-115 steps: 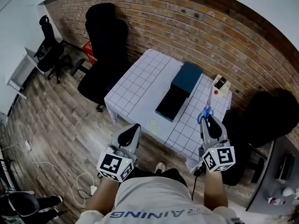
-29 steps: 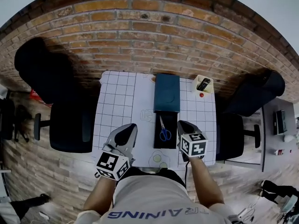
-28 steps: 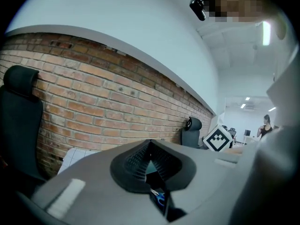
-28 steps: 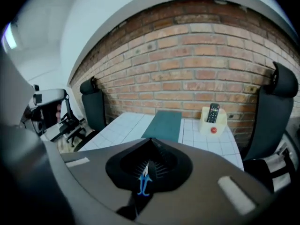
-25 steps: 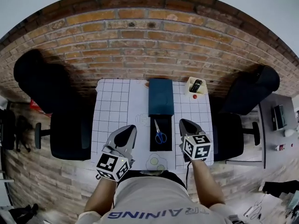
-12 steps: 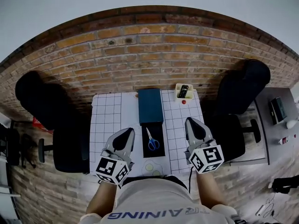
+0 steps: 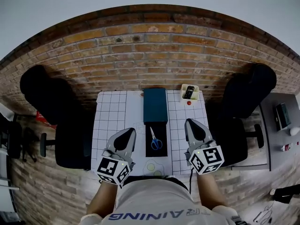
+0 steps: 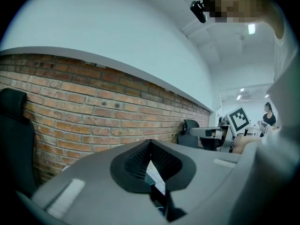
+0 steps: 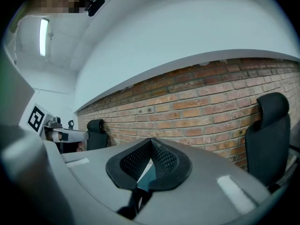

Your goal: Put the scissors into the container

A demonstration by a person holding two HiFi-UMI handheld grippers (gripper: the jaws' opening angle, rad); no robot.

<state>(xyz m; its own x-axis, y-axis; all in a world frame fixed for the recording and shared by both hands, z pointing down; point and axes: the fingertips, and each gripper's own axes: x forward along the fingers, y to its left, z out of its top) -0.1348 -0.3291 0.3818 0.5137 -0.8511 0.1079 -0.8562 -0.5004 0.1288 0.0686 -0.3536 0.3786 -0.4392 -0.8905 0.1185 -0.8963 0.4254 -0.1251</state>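
**Head view.** Small table under a white cloth with a dark grid (image 7: 110,125), set against a red brick wall (image 7: 140,55). On the cloth's midline, a shallow black rectangular container (image 7: 161,128), open on top. Inside it, blue-handled scissors (image 7: 155,141), lying flat, handles toward the person, blades pointing away and slightly left. Dark teal rectangular box (image 7: 155,105) end to end with the container's far edge. Near the far right corner, a small cream open box (image 7: 183,89) holding a black remote-like item (image 7: 189,92), with a small red object (image 7: 189,102) just in front. Black office chairs to the left (image 7: 56,111) and right (image 7: 246,102) of the table. Left gripper (image 7: 127,132) and right gripper (image 7: 191,123) raised on either side of the container, both well apart from the scissors and touching nothing.

**Left gripper view.** Left gripper (image 8: 150,145) aimed at the brick wall (image 8: 84,121). Black ribbed pads (image 8: 137,159) pressed together at the tips, nothing between them, a sliver of gridded cloth visible below. Scissors and container not in sight. Right gripper's marker cube (image 8: 239,119) at far right.

**Right gripper view.** Right gripper (image 9: 151,144) likewise facing brick (image 9: 197,111). Ribbed pads (image 9: 164,159) closed on each other, empty. Black chair back (image 9: 271,125) at right, left gripper's marker cube (image 9: 35,118) at far left.
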